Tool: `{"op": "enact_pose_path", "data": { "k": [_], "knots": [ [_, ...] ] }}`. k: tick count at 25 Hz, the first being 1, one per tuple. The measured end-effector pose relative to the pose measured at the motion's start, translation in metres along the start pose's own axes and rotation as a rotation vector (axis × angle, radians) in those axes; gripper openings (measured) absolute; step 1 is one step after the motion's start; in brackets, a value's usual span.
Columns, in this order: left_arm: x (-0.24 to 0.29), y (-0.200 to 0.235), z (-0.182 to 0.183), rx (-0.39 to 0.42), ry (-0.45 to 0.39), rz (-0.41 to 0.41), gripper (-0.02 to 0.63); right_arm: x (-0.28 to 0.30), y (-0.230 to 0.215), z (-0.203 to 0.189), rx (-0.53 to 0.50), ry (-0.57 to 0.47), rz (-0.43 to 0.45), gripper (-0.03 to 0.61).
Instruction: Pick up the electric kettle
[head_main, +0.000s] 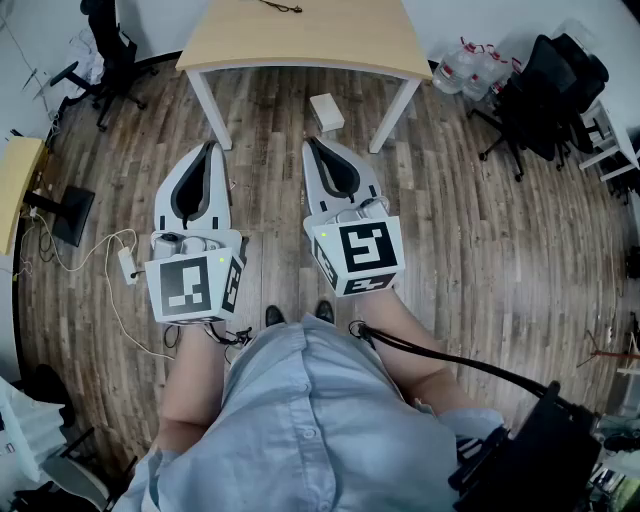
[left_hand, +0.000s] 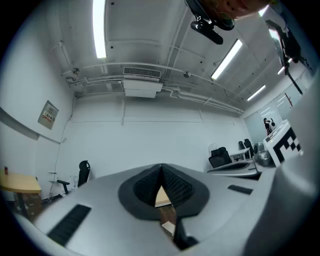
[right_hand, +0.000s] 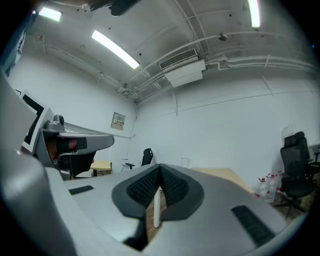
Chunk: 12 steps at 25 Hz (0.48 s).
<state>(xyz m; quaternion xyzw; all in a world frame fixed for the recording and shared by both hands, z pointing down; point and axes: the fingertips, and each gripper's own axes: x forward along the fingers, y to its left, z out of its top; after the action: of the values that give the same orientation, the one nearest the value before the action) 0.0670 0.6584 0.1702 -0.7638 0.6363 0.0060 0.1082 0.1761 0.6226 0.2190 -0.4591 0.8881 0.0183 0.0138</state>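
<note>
"What are the grippers doing?"

"Both are clenched on nothing. The left gripper (head_main: 208, 150) and the right gripper (head_main: 311, 146) sit side by side, jaws pressed together, aimed at the wooden table (head_main: 300, 40) and touching nothing."

"And the electric kettle?"

"I can't find it in any view. From the head view, all I see on the table is a dark cable (head_main: 282, 7) at its far edge. A small white box (head_main: 326, 111) lies on the plank floor (head_main: 480, 230) beneath the near edge."

"What do the gripper views add?"

"The wall and ceiling. There's an air-conditioning unit (left_hand: 142, 82) and a wall sign (left_hand: 48, 114)."

"Is there room to move?"

"There's open floor ahead up to the table's white legs. An office chair (head_main: 110, 50) and water bottles (head_main: 470, 65) stand well off to either side."
</note>
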Motion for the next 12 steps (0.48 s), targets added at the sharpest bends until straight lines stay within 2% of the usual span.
{"op": "enact_pose_path", "data": {
  "k": [12],
  "knots": [
    [0.009,-0.019,-0.003,0.007,0.004,0.025,0.000,-0.005,-0.019,-0.005,0.011,0.000,0.037,0.000]
  ]
}}
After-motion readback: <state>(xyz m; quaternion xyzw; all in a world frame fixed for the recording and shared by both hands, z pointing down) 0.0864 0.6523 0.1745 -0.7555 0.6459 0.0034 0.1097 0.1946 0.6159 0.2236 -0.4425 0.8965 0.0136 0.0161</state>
